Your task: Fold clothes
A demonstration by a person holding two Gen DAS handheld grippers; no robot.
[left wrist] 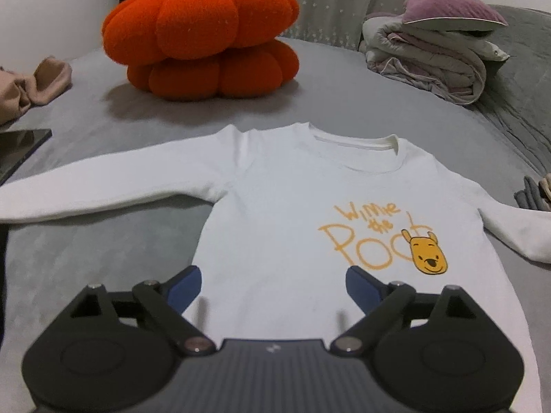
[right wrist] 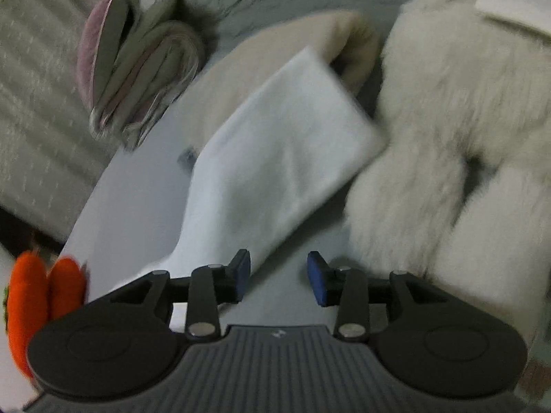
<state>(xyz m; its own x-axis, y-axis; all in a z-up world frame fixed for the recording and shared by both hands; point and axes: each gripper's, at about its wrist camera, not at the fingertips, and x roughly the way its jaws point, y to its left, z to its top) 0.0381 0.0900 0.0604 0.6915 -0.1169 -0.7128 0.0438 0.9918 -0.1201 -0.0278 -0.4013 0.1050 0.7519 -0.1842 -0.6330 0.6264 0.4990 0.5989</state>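
A white long-sleeved shirt with a yellow bear print lies flat, front up, on the grey bed cover, both sleeves spread out. My left gripper hovers open over the shirt's lower body, with nothing between its blue-padded fingers. In the blurred right wrist view, the shirt's right sleeve stretches away toward its cuff. My right gripper stands open just at that sleeve's near edge, its left fingertip over the white cloth, holding nothing.
An orange pumpkin cushion sits behind the shirt. A folded quilt with a purple pillow lies at the back right. Beige cloth and a dark flat slab are on the left. A cream fluffy garment lies right of the sleeve.
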